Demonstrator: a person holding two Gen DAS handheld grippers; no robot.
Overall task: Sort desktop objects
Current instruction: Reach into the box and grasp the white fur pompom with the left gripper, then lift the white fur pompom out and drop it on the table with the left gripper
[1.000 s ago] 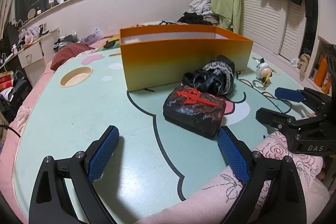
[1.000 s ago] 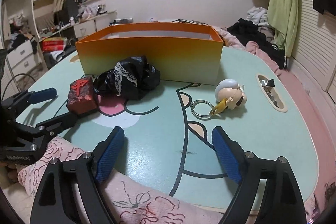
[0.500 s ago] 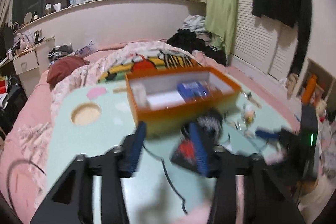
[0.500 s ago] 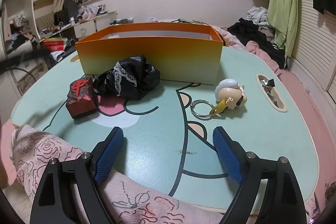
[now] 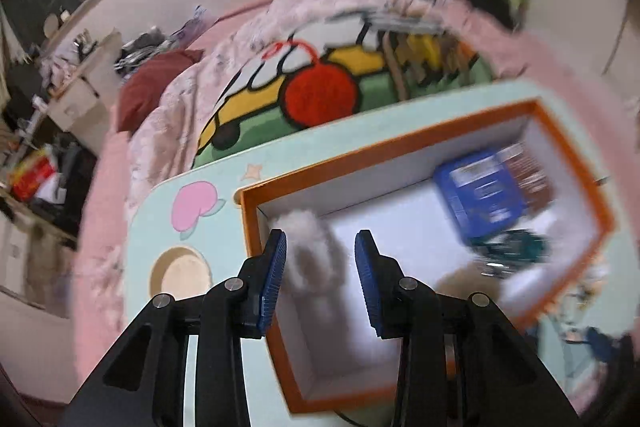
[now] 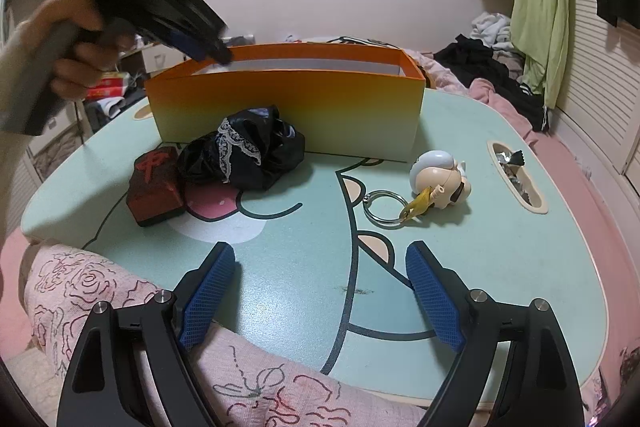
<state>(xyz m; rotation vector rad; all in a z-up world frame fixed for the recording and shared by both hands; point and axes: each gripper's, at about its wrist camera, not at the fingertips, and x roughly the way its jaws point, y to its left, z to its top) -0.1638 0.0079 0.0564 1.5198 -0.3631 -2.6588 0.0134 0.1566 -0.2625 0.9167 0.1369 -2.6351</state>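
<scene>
1. The right claw [image 6: 316,267] hung wide and empty over the near edge of the surface [image 6: 500,247].
2. Ahead lay a red-marked block [image 6: 156,183], a black lacy cloth [image 6: 244,153] and a keyring figure [image 6: 440,179], all unsorted.
3. Behind them stood the orange box [image 6: 288,111].
4. The left claw [image 5: 320,243] pointed steeply down over the box. Its narrow jaws had just been opening slightly, and a grey fluffy thing [image 5: 312,259] between them seemed unpinched.
5. It looked like a pause between picks. Next, a claw needed to drop onto a loose thing.
</scene>
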